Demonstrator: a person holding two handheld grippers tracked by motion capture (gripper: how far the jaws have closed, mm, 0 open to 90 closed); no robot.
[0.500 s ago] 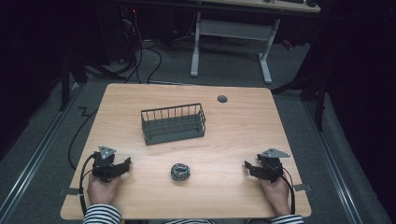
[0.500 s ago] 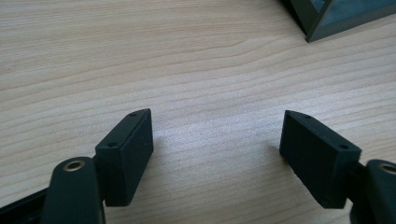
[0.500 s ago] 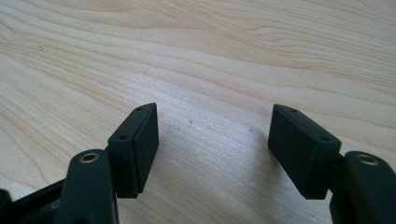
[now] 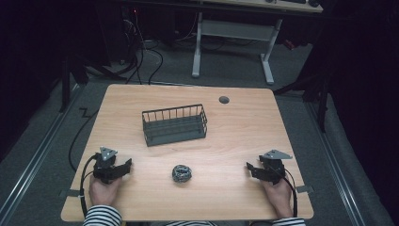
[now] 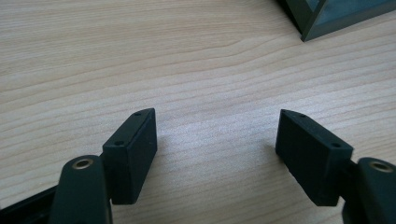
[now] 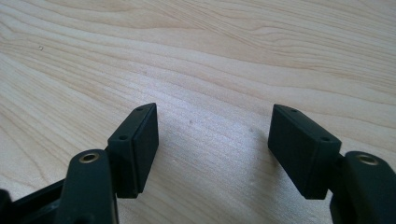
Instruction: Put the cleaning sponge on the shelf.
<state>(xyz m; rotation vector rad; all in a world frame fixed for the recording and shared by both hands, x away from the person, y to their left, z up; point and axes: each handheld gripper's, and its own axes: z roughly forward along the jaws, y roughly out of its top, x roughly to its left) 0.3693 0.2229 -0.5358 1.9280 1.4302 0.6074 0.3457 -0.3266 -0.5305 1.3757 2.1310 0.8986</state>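
One small crumpled ball (image 4: 181, 173), dark and shiny like scrunched foil or wrapper, lies on the near middle of the wooden table (image 4: 244, 132), between the two grippers and well apart from each. Since half a second ago nothing has visibly shifted: ball, basket and both hands sit where they were.

Both claws gape wide with nothing between the jaws. The left gripper (image 4: 123, 165) rests at the table's near left, held by a hand in a striped sleeve; in the left gripper view its flat black rectangular pads (image 5: 130, 154) stand far apart over bare wood, a corner of the basket showing at the top right. The right gripper (image 4: 251, 168) sits at the near right, likewise spread over pale, fine-grained wood.

Beyond the ball stands a dark wire basket (image 4: 174, 124), oblong with thin upright bars. A round dark grommet (image 4: 224, 100) is set near the table's far edge.
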